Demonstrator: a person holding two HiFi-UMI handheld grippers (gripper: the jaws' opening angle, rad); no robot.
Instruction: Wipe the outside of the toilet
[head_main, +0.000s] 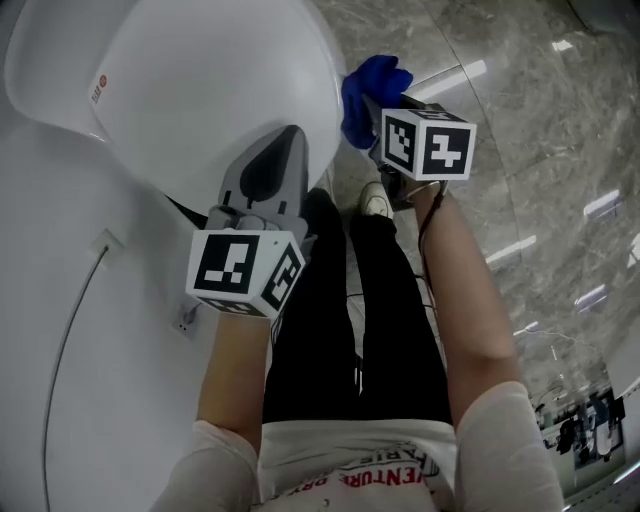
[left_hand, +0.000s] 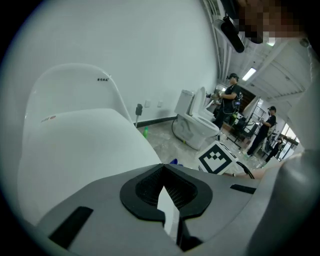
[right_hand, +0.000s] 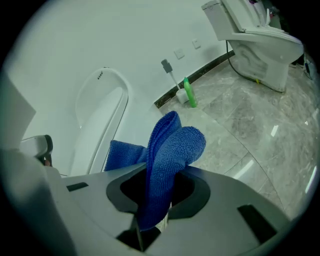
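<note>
Toilet (head_main: 200, 80), white and smooth-lidded, is seen directly in front of the person's legs. At its front edge the left tool (head_main: 292, 135) is held, its jaws brought together at the tips with nothing gripped between them. Just beside the toilet's right side the right tool (head_main: 385, 112) is clamped on a folded blue cloth (head_main: 365, 88); whether the cloth touches the toilet cannot be told. Grey marble floor (head_main: 530, 160) is spread to the toilet's right. Well beyond the toilet, a green bottle (right_hand: 188, 94) and a second toilet (right_hand: 260, 35) are seen by the wall.
</note>
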